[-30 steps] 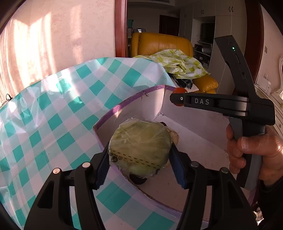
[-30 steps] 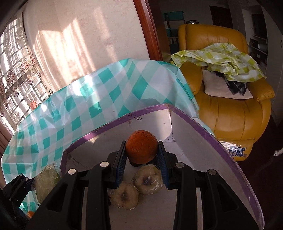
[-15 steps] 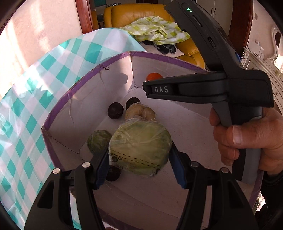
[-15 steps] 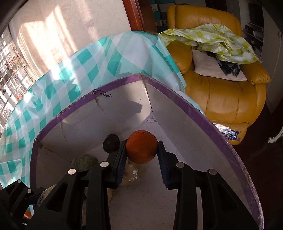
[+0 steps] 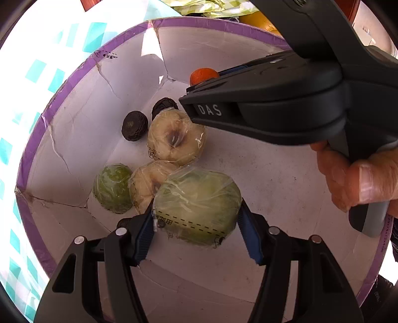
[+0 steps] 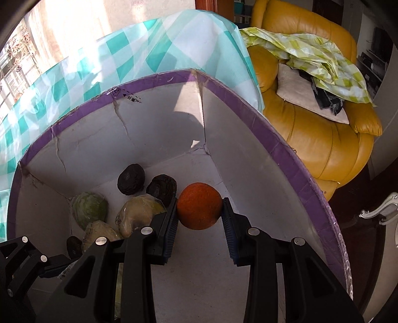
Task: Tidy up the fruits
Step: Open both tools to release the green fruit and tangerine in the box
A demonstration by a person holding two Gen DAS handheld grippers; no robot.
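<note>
My left gripper (image 5: 196, 229) is shut on a pale green fruit wrapped in clear film (image 5: 197, 206), held low inside the white cardboard box with a purple rim (image 5: 223, 23). My right gripper (image 6: 199, 212) is shut on an orange (image 6: 199, 209), also down in the box (image 6: 286, 154); the orange (image 5: 203, 74) shows past that gripper's body in the left wrist view. On the box floor lie two wrapped pale fruits (image 5: 175, 138), a small wrapped green fruit (image 5: 113, 187) and two dark fruits (image 5: 134, 125).
The box stands on a table with a teal and white checked cloth (image 6: 99, 57). A yellow leather armchair (image 6: 323, 139) with a green checked cloth stands past the box's right wall. A hand (image 5: 358, 179) holds the right gripper's handle.
Both grippers have sunk into the box and tipped downward, each still holding its fruit. The fruits on the box floor have come into view.
</note>
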